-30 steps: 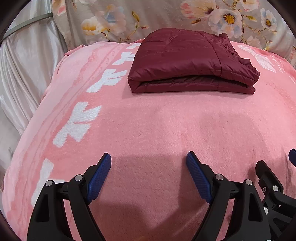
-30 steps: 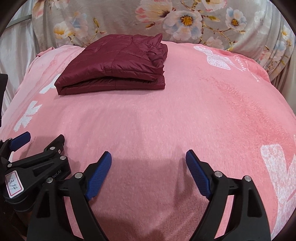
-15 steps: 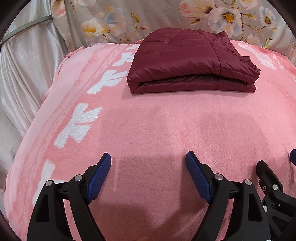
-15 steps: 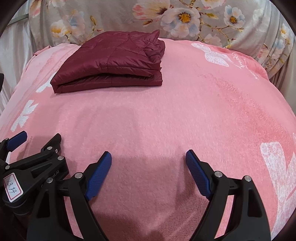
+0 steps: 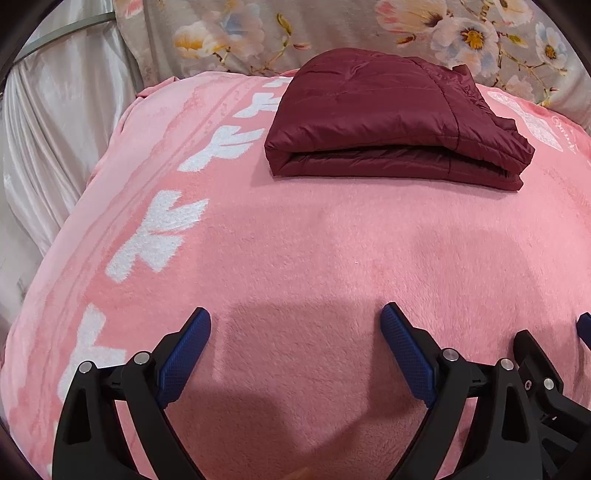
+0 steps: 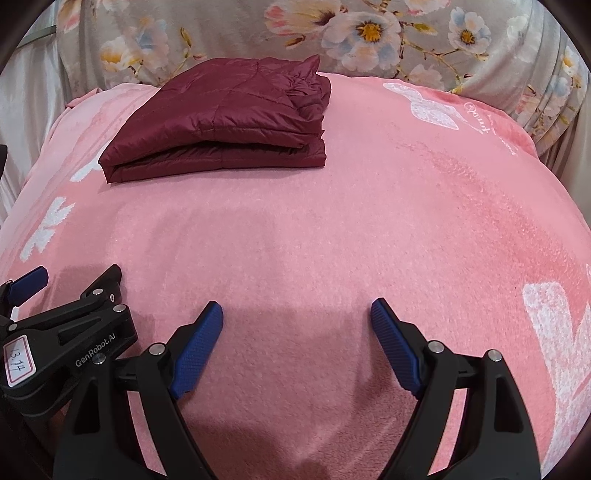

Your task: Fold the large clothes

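Observation:
A dark red quilted jacket [image 5: 388, 118] lies folded into a neat rectangle at the far side of the pink blanket [image 5: 295, 240]; it also shows in the right wrist view [image 6: 229, 122]. My left gripper [image 5: 295, 332] is open and empty, low over the near part of the blanket, well short of the jacket. My right gripper [image 6: 295, 325] is open and empty too, beside the left one. The left gripper's body shows at the lower left of the right wrist view [image 6: 62, 347].
The pink blanket has white butterfly prints along its left [image 5: 155, 236] and right [image 6: 554, 332] sides. A floral fabric [image 6: 369, 33] stands behind the bed. A white satin sheet [image 5: 48, 129] hangs at the left.
Both grippers have drawn back slightly from the folded jacket and stayed open. The jacket has not moved.

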{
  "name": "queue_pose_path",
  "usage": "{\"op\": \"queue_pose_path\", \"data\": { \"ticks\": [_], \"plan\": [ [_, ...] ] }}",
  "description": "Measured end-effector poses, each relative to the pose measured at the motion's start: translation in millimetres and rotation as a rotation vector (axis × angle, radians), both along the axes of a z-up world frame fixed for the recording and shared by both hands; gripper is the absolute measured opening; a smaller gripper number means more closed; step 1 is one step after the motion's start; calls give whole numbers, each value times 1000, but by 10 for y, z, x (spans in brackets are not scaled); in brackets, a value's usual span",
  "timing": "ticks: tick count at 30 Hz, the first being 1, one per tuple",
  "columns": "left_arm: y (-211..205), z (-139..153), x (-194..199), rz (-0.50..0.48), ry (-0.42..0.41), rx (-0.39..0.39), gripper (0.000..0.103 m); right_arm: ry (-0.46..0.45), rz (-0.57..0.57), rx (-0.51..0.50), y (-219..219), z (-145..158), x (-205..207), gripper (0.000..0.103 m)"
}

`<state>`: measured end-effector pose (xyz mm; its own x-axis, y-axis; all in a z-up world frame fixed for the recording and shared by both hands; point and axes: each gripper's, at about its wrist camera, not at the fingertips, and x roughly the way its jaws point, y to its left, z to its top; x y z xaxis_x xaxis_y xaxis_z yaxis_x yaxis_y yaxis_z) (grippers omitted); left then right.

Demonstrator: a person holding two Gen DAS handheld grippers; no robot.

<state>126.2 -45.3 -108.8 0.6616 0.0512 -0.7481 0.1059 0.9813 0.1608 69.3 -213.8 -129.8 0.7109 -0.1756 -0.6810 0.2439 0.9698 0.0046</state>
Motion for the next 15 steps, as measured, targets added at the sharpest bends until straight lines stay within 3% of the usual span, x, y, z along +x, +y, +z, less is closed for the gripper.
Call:
{"op": "queue_pose_path", "data": {
  "ticks": [15],
  "plan": [
    [-10,48,-33,-8,-28,5,90,-21,-3,-1,-8,32,-19,80]
  ]
}}
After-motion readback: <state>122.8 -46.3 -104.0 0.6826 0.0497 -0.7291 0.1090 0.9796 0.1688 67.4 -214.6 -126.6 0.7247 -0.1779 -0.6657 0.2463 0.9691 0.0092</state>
